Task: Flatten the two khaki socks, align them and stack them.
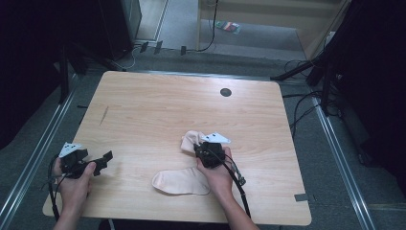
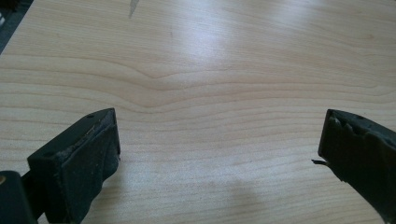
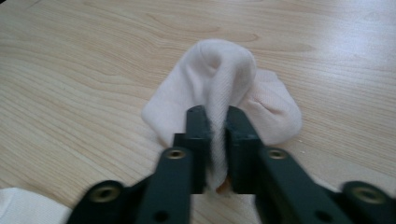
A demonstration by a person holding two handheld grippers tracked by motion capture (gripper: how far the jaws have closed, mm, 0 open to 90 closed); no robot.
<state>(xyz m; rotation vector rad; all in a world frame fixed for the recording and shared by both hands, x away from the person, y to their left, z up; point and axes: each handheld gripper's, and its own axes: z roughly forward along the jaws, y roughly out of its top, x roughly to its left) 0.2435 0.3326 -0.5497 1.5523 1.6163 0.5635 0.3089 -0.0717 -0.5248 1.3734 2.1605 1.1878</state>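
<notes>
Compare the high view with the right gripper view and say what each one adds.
High view alone: the left tool open over bare table, a second sock lying flat, a dark hole.

Right gripper view alone: the fold of sock between the jaws, bunched up.

Both: the right tool at that sock, on light wood.

Both forearms are showing bare. The left gripper (image 1: 106,156) and right gripper (image 1: 198,149) are wearing black bodies, grey three-cornered plates, brass-coloured screws and trailing black cables.
</notes>
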